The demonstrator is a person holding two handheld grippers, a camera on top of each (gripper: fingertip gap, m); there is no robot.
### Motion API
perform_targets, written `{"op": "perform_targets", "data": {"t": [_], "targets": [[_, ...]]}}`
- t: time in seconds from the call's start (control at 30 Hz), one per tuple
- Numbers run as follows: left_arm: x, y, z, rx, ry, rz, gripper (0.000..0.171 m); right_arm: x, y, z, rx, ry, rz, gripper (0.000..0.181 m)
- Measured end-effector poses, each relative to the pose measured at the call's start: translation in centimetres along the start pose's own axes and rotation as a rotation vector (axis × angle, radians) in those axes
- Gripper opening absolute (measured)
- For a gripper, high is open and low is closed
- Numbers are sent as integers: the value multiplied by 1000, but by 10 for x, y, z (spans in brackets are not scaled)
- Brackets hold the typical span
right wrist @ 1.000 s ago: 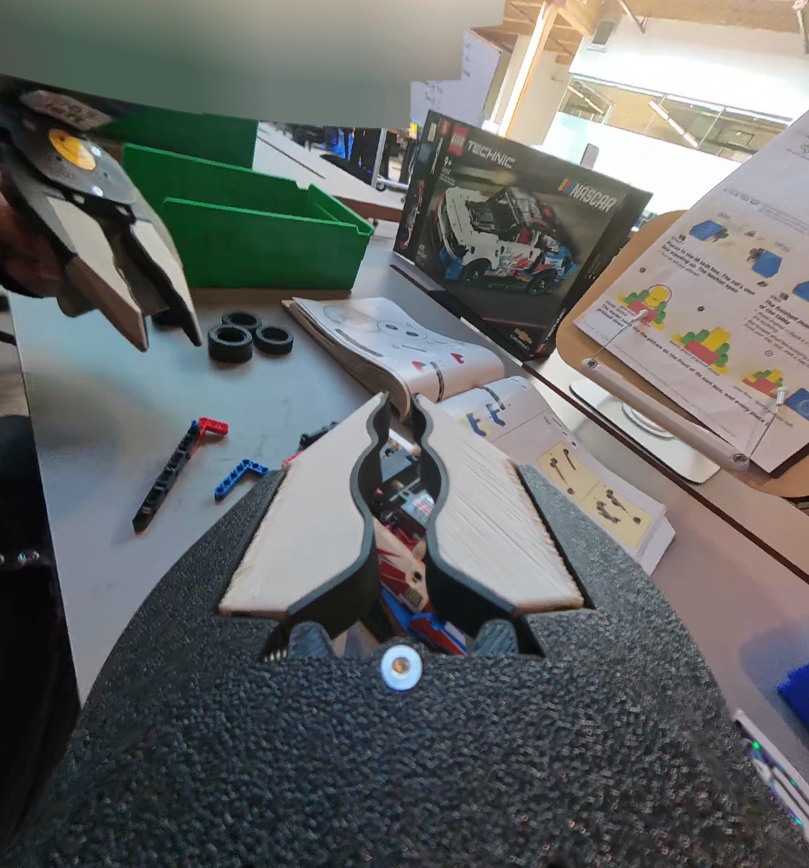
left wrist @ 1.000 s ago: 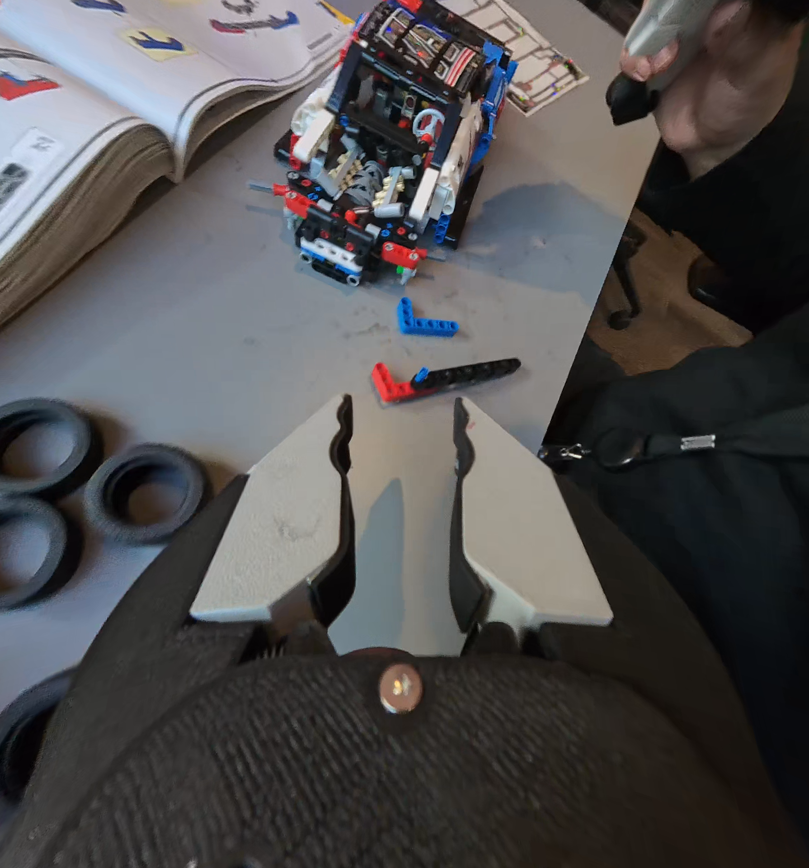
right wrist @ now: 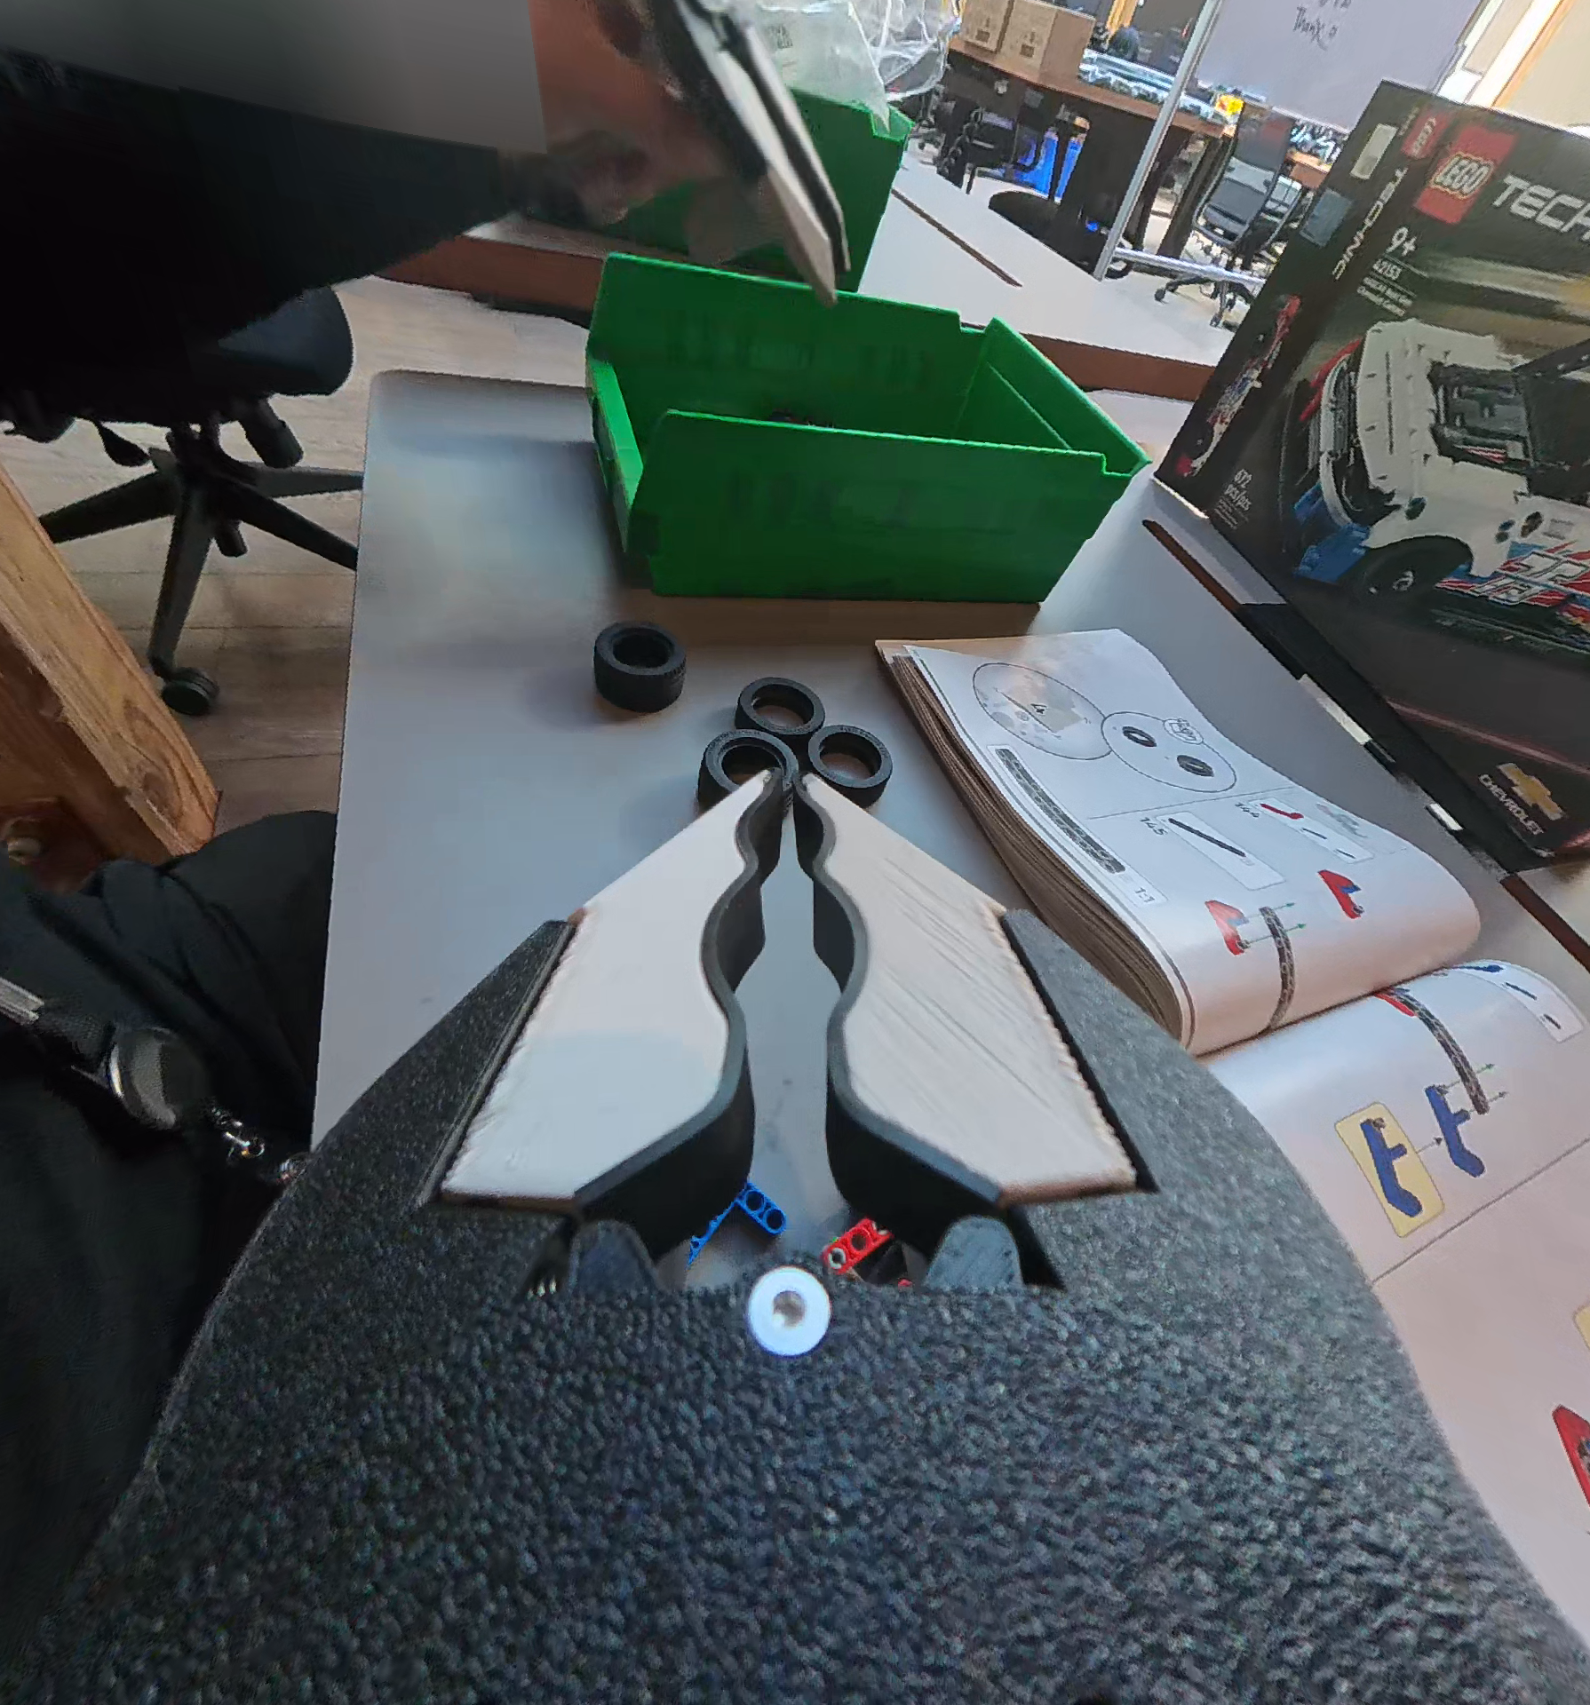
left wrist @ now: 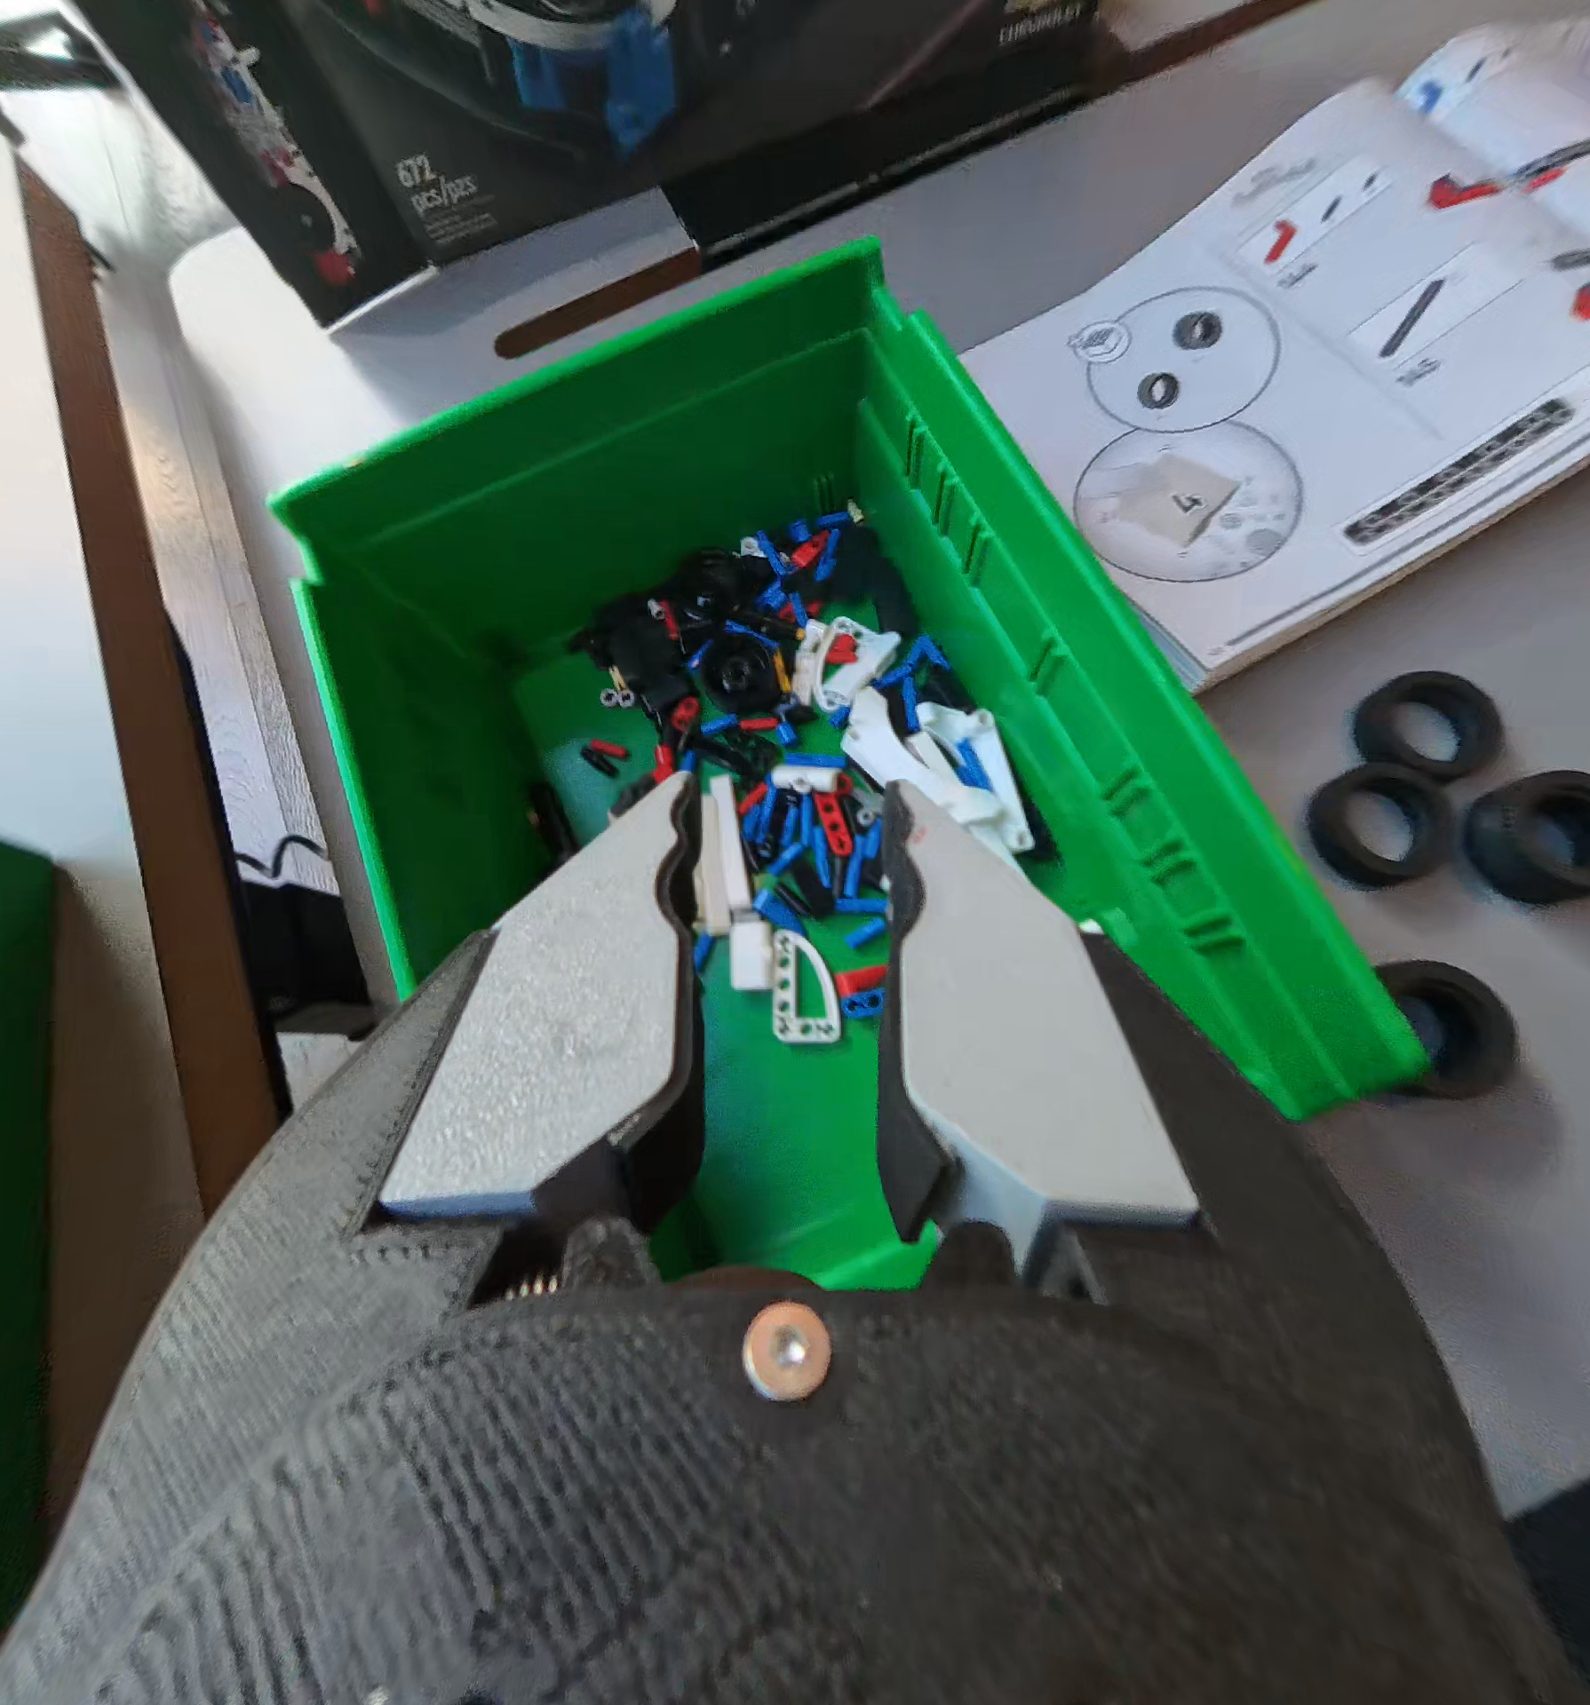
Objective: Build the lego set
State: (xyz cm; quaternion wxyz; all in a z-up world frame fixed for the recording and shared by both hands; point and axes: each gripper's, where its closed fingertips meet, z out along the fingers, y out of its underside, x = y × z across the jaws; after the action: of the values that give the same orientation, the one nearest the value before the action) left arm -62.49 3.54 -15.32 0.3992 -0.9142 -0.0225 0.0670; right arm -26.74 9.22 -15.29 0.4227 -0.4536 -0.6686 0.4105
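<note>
Your left gripper (left wrist: 780,812) hangs over the green plastic bin (left wrist: 1096,738), its jaws spread wide and holding nothing. Below them lies the heap of small blue, black, red and white lego pieces (left wrist: 800,738) on the bin floor. Your right gripper (right wrist: 787,784) sits low over the grey surface (right wrist: 459,664), jaws narrowed almost to touching at the tips, nothing between them. Just past those tips lie three black rubber tyres (right wrist: 796,752); a fourth (right wrist: 639,666) stands apart, nearer the bin. The open instruction booklet (right wrist: 1170,830) lies to the right.
</note>
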Motion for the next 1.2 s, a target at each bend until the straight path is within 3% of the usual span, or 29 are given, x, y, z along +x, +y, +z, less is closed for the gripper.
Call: {"op": "perform_targets", "data": {"t": [0.13, 0.27, 0.43, 0.7, 0.83, 0.9, 1.2], "targets": [[-13, -11, 58, -131, 67, 91, 23, 4, 3, -2, -8, 24, 2, 2], [-31, 23, 105, -400, 83, 63, 28, 9, 12, -9, -22, 45, 22, 2], [-48, 41, 110, -506, 70, 118, 22, 17, 20, -19, -25, 67, 34, 1], [-50, 59, 120, -625, 63, 193, 25, 25, 21, -22, 14, 82, 50, 1], [-51, 66, 126, -677, 51, 225, 14, 29, 19, -30, 31, 98, 47, 1], [-47, 67, 128, -686, 64, 213, 4, 31, 20, -36, 39, 114, 46, 0], [-44, 60, 119, -720, 56, 201, 3, 33, 23, -56, 57, 147, 37, 0]]}}
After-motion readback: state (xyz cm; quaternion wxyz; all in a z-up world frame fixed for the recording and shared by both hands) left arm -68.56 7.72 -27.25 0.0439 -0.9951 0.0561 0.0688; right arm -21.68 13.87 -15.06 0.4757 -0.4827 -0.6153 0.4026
